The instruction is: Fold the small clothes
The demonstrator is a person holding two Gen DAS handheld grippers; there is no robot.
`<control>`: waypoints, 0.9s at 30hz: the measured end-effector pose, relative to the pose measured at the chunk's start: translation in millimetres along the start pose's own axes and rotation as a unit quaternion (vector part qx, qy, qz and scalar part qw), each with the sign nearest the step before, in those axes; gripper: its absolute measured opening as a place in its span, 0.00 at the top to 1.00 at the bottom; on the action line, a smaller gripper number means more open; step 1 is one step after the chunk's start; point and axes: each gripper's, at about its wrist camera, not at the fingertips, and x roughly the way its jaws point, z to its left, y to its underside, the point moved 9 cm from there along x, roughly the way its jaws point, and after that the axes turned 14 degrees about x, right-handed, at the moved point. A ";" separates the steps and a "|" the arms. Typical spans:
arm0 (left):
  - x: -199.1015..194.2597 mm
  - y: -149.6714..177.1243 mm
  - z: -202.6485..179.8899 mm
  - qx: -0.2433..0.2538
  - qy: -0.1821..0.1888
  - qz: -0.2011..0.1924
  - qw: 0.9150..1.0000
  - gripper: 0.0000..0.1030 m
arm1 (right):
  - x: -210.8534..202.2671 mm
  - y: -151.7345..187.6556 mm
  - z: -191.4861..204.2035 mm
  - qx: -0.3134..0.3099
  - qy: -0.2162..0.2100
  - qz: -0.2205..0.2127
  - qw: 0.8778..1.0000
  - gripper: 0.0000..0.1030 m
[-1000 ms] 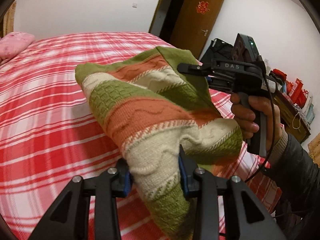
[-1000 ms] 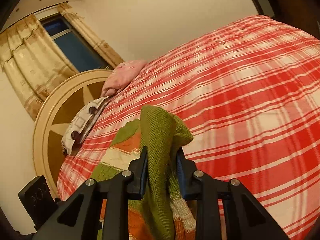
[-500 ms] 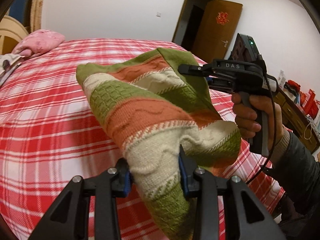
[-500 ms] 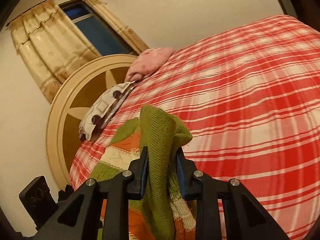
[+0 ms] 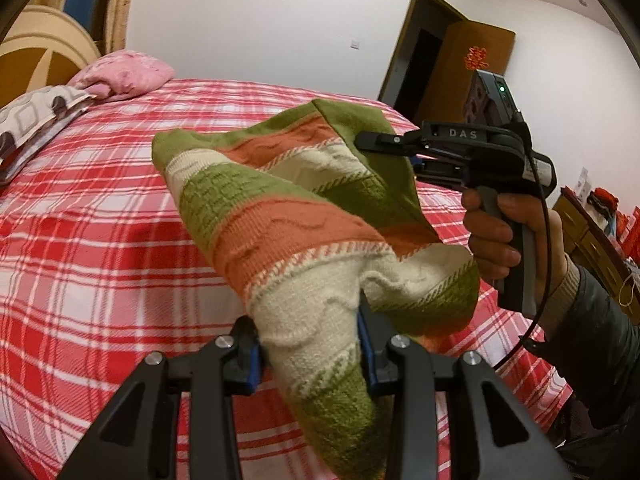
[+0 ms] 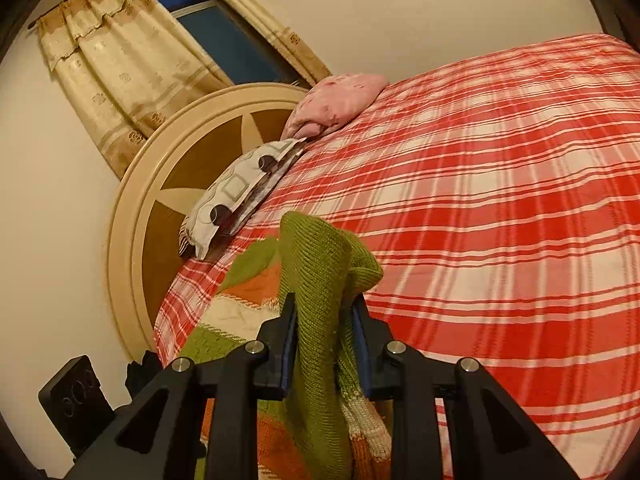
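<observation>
A small knitted sweater with green, orange and cream stripes hangs in the air above the bed, stretched between both grippers. My left gripper is shut on its cream and green end at the bottom of the left wrist view. My right gripper shows there at the right, held by a hand, shut on the far green edge. In the right wrist view my right gripper pinches a bunched green fold of the sweater, and the striped rest hangs below to the left.
The bed has a red and white plaid cover. A pink pillow and a patterned pillow lie at the round wooden headboard. A brown door and a cluttered dresser stand to the right.
Both grippers have swung toward the headboard with the sweater still stretched between them. The pillows, headboard and curtain have come further into view. Both grips are unchanged.
</observation>
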 end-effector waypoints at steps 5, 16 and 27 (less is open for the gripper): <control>-10.5 6.3 16.6 -0.014 -0.014 0.000 1.000 0.63 | 22.6 6.0 13.3 -0.010 -0.003 0.013 1.000 0.81; -10.0 35.6 43.9 -0.035 -0.026 0.023 0.999 0.63 | 70.4 26.7 11.2 -0.008 0.013 0.061 0.998 0.85; -5.8 78.1 56.3 -0.068 -0.017 0.048 0.996 0.63 | 109.4 39.1 -1.8 -0.001 0.037 0.084 0.996 0.85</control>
